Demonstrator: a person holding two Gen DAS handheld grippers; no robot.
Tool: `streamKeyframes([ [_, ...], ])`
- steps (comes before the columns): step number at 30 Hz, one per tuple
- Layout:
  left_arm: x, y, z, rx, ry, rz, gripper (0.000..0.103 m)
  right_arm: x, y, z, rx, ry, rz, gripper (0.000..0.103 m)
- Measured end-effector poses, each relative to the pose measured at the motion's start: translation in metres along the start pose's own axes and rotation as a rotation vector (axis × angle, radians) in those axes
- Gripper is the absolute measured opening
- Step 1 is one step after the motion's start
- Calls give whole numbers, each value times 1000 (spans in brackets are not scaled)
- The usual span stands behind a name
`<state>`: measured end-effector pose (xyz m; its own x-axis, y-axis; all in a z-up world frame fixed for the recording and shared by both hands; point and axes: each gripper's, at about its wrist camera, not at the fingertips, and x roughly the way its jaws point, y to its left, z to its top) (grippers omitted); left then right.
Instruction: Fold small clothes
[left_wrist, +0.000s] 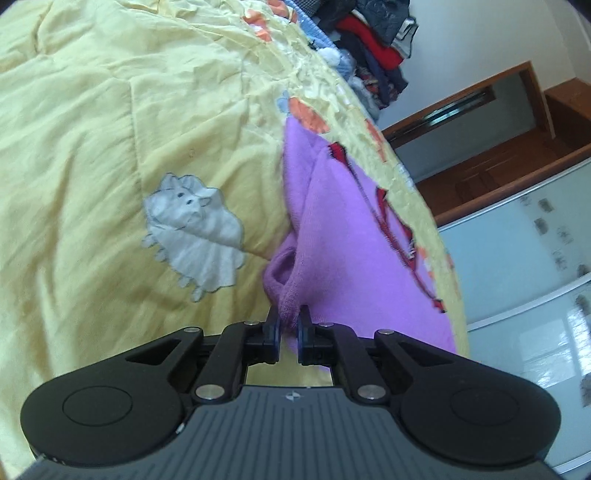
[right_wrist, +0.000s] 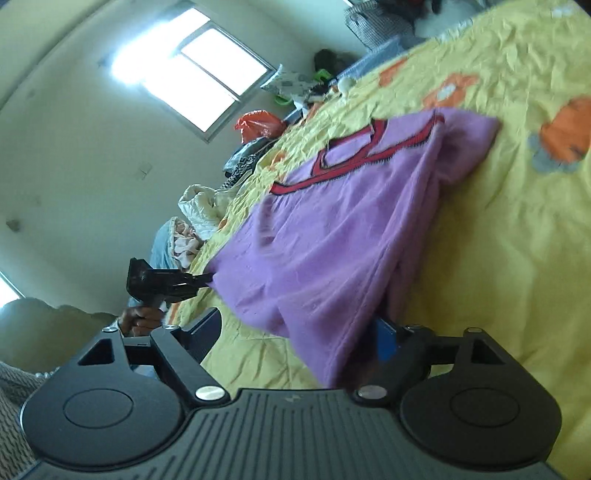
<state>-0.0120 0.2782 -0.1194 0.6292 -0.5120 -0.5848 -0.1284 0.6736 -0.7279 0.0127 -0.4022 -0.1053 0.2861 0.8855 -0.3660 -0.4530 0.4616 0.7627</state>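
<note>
Left gripper (left_wrist: 289, 325) is pinched tight on a bunched hem corner of the purple fleece top with red trim (left_wrist: 343, 236), which lies spread on the yellow quilted bedspread (left_wrist: 92, 147). Right gripper (right_wrist: 295, 332) has its fingers spread wide, the top's near edge draped between them, nothing clamped. Open bedspread lies beyond the top's far edge.

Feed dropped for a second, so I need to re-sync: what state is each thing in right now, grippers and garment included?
Left gripper: shut on a bunched corner of the purple top.
Right gripper: open wide, its fingers either side of the top's near edge.
Purple top: lying mostly flat on the bedspread, one side folded over, red-trimmed neckline facing up.
Yellow bedspread: spread out, wrinkled.
</note>
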Motion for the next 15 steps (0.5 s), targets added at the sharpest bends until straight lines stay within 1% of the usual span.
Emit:
streamKeyframes([
  [1,1,0,1,-15,-1,-7,9,6,3,0,-5,22,0,85],
  [2,2,-1,2,-17,-4,-15,9,15,6,-2,-20,57,3,84],
  [3,3,-2,3,-9,-5,-14,9,22,9,-5,-35,73,-11,84],
  [4,4,-4,4,4,-3,5,9,25,10,-6,-26,79,12,80],
  [5,5,-5,5,12,6,22,9,27,7,-7,15,113,88,56],
  [6,6,-5,6,16,19,32,9,31,7,-6,27,156,175,52],
  [7,6,-4,6,27,29,50,9,32,11,-5,-6,189,233,52],
  [8,4,-3,5,41,36,70,9,34,12,-3,-18,253,248,52],
  [9,3,0,5,45,41,83,9,39,9,0,-29,333,210,52],
  [10,0,5,3,39,43,87,10,41,5,3,-49,389,133,39],
  [11,-4,8,2,40,42,93,11,38,-4,8,-18,398,122,38],
  [12,-10,10,0,49,34,108,8,34,-10,13,5,406,126,38],
  [13,-16,12,-1,51,27,125,3,27,-11,18,-19,402,97,39],
  [14,-24,15,0,45,20,142,0,19,-11,23,-24,381,64,41],
  [15,-33,17,0,38,7,153,0,12,-11,27,-13,371,39,47],
])
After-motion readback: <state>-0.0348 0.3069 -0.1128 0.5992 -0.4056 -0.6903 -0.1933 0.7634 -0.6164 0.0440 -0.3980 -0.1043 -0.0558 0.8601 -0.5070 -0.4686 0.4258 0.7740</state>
